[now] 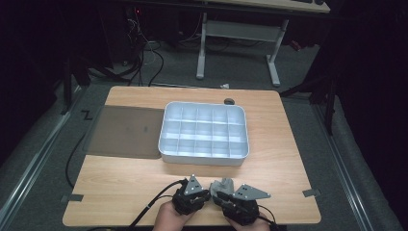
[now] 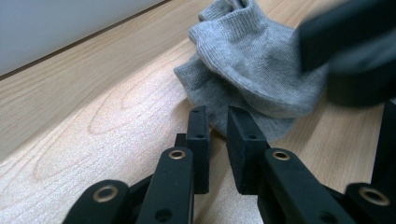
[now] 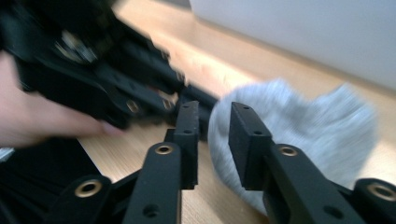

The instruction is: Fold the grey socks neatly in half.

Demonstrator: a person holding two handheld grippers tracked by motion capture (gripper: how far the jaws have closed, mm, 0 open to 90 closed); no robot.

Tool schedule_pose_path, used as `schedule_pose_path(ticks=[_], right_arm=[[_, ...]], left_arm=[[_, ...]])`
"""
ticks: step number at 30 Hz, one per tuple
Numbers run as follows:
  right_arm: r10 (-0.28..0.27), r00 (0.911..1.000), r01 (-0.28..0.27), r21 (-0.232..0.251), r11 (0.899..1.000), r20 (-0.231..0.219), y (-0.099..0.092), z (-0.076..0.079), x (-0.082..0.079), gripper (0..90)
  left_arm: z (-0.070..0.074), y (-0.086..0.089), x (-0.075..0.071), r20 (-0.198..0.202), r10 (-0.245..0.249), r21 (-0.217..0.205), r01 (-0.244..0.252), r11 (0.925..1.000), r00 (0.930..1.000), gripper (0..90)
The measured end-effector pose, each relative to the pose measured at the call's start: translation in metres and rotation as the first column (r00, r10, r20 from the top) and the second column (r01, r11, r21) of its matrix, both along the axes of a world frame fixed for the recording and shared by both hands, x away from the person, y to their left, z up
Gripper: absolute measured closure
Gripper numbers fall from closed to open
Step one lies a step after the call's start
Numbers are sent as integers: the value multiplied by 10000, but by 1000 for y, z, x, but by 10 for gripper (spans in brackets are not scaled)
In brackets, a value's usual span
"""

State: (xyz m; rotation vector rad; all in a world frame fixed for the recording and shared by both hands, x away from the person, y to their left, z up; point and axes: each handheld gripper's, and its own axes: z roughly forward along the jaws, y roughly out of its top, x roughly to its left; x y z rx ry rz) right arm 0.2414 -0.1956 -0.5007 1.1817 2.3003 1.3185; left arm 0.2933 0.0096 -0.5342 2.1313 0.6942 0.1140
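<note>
Left gripper [image 1: 208, 188]: jaws stand a narrow gap apart, nothing pinched; the tips sit right at the near edge of the sock, and from the left gripper view I cannot tell if they touch it.
Right gripper [image 1: 220, 189]: jaws part-open with a modest gap; in its own blurred view the sock lies just past the tips, not clamped.
Sock [image 2: 252, 65]: grey, crumpled in a small heap on the table, right ahead of both grippers and between their tips.
Hands: one hand [image 1: 169, 216] behind the left gripper, the other hand [image 1: 248, 224] behind the right, both at the near table edge.
Table [image 1: 120, 183]: light wood, bare around the grippers.
Tray [image 1: 166, 126]: white, divided into compartments, beyond the sock, well ahead of both grippers.
Mat [image 1: 126, 131]: dark sheet lying ahead and off to the left gripper's side, touching the tray's side.
</note>
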Motion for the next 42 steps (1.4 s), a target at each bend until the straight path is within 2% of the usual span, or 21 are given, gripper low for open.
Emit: schedule_pose_path(ticks=[3, 4, 6, 7, 8, 10, 14, 18, 19, 20, 23, 25, 26, 28, 29, 31, 33, 34, 35, 38, 42], right_arm=[[-338, 9978, 332, 129, 9994, 567, -10, 16, -2, 737], [-677, 9951, 670, 122, 9977, 720, -18, 20, -1, 749], [-1273, 9904, 1270, 91, 9919, 539, -30, 18, 5, 762], [-1273, 9904, 1270, 91, 9919, 539, -30, 18, 5, 762], [-1477, 9890, 1478, -84, 9890, 48, -35, 7, 11, 766], [-1371, 9904, 1368, -213, 9904, -143, -31, -2, 13, 754], [-1218, 9924, 1201, -746, 9899, -177, -20, -14, 15, 721], [-1237, 9923, 1214, -1600, 9796, -41, -12, -23, 14, 682], [-1237, 9923, 1214, -1600, 9796, -41, -12, -23, 14, 682], [-1193, 9928, 1193, -1789, 9766, 110, -11, -24, 13, 681], [-1179, 9929, 1192, -1873, 9750, 184, -10, -25, 12, 681], [-1171, 9929, 1185, -1880, 9750, 187, -10, -25, 12, 682], [-1173, 9929, 1187, -1884, 9749, 187, -10, -25, 12, 682], [-1157, 9930, 1179, -1883, 9750, 229, -10, -25, 12, 685], [-1174, 9929, 1192, -1845, 9756, 209, -10, -26, 12, 687], [-1163, 9930, 1181, -1827, 9760, 208, -10, -26, 12, 687], [-1135, 9934, 1148, -1762, 9776, 173, -11, -26, 13, 690], [-1126, 9935, 1135, -1724, 9785, 149, -12, -26, 13, 693], [-1109, 9937, 1118, -1715, 9788, 149, -12, -26, 13, 694], [-1099, 9939, 1102, -1666, 9798, 109, -13, -26, 13, 696], [-1051, 9944, 1053, -1537, 9825, 95, -15, -27, 13, 700]], left_arm=[[0, 0, -1, -10, 19, -31, -19, 10000, 10000, 794], [0, 0, -1, -1, 11, -31, -11, 10000, 10000, 794], [0, 0, 0, -8, 10, -54, -10, 10000, 10000, 792], [0, 0, 0, -8, 10, -54, -10, 10000, 10000, 792], [0, -1, 0, -10, 5, -51, -5, 10000, 10000, 793], [0, -1, 0, -19, -37, -76, 37, 10000, 10000, 793], [0, -3, 0, -2, -116, -46, 116, 9999, 9999, 795], [1, -1, 0, 55, -137, -100, 138, 9999, 9999, 789], [1, -1, 0, 55, -137, -100, 138, 9999, 9999, 777], [4, 3, -1, 147, 30, -291, -26, 9996, 9999, 765], [16, 8, -5, 420, 226, -1057, -181, 9942, 9989, 743], [20, 7, -7, 520, 234, -1197, -171, 9927, 9984, 715], [27, 4, -12, 798, 242, -1556, -115, 9878, 9965, 715], [32, -2, -15, 1102, 291, -1757, -94, 9844, 9935, 677], [32, -8, -15, 1227, 328, -1665, -120, 9860, 9919, 667], [31, -10, -14, 1232, 349, -1535, -157, 9880, 9918, 667], [22, -16, -11, 1238, 390, -851, -285, 9960, 9915, 686], [20, -17, -10, 1247, 413, -649, -333, 9973, 9913, 705], [15, -15, -9, 1297, 505, -265, -475, 9985, 9903, 714], [8, -12, -6, 1141, 618, 71, -630, 9980, 9915, 720], [2, -12, -3, 979, 538, 286, -568, 9980, 9937, 752]])
